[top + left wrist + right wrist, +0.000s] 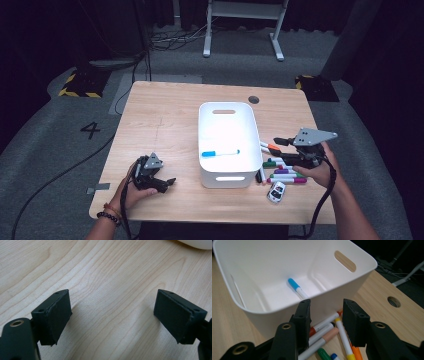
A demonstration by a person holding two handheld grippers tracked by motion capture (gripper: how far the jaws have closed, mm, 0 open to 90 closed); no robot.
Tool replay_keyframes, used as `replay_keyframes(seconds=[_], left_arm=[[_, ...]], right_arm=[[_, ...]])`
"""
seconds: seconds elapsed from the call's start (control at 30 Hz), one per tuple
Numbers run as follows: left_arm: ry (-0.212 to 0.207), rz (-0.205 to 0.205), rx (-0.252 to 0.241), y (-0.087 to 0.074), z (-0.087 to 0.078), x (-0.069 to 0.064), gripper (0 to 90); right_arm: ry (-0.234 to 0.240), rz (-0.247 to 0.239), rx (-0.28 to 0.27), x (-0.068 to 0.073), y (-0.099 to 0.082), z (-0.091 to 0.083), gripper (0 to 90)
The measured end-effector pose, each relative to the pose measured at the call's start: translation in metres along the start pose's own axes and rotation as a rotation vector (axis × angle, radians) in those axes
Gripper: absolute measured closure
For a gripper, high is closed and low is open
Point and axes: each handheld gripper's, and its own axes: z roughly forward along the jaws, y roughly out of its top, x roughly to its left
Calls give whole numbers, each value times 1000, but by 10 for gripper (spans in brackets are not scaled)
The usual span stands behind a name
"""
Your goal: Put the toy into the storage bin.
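Observation:
A white bin (227, 112) stands on the middle of the wooden table (165, 115), and a blue-capped marker (220, 153) lies on its floor. Right of the bin lie several loose markers (282, 170) in different colours. My right gripper (276, 151) hovers over them, jaws apart and empty. In the right gripper view the gripper (326, 312) faces the bin wall (274, 317), with the blue-capped marker (297, 288) inside and the loose markers (329, 336) beneath. My left gripper (167, 184) rests low at the table's front left. It (112, 315) stands wide open over bare wood.
A small white toy car (276, 191) sits near the front edge, just before the marker pile. A round cable hole (253, 99) is in the tabletop behind the bin. A desk frame (245, 25) stands on the floor beyond the table.

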Motion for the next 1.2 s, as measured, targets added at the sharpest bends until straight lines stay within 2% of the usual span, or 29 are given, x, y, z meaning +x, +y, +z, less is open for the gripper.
replay_keyframes(seconds=[0.1,0.23,0.47,0.53,0.6,0.67,0.8,0.9,0.93,1.2], left_arm=[[0,-1,0,0,0,0,147],[0,0,0,0,0,0,147],[-1,-4,1,0,0,0,147],[-1,-4,1,0,0,0,147],[-1,-3,1,0,0,0,147],[0,-3,1,0,0,0,147],[-1,-3,1,0,0,0,147],[-1,-4,1,0,0,0,147],[-1,-4,1,0,0,0,147],[-1,-4,1,0,0,0,147]], right_arm=[[-27,22,30,-8,-14,2,591],[-46,56,76,-25,-34,14,581],[-46,110,121,-49,-53,40,579],[-26,141,136,-56,-58,50,579],[-42,142,161,-62,-63,59,580],[-33,160,172,-68,-67,68,584],[-23,187,205,-75,-73,83,590],[-24,174,242,-78,-75,94,592],[-23,184,252,-78,-76,96,592],[-23,223,290,-84,-82,108,605]])
